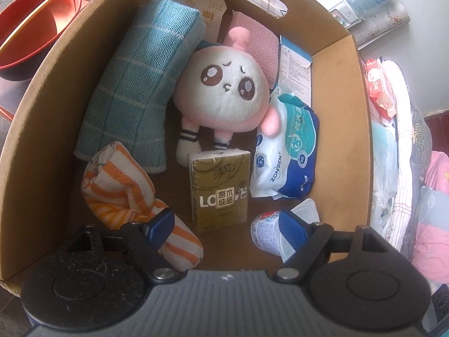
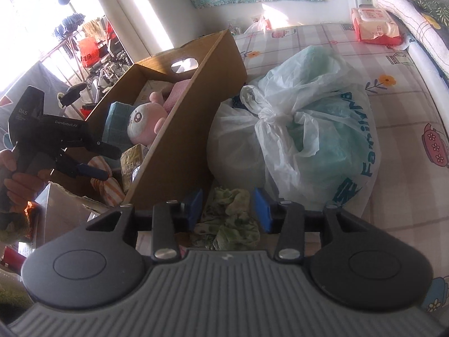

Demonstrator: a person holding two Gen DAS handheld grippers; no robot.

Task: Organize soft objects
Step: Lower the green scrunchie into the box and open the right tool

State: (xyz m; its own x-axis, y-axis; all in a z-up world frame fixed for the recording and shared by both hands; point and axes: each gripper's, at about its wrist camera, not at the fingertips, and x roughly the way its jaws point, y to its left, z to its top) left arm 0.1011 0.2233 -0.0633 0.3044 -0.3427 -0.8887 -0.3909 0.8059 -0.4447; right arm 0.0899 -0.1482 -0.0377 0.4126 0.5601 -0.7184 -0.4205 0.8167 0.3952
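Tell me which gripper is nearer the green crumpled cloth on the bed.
Right. The right gripper is open with the green crumpled cloth between its fingers, pads not pressing on it. The left gripper is off to the side, over the cardboard box.

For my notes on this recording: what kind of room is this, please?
Probably a bedroom in a home: a mattress with a printed sheet, a rolled quilt at its edge, and a cardboard box of soft things on it.
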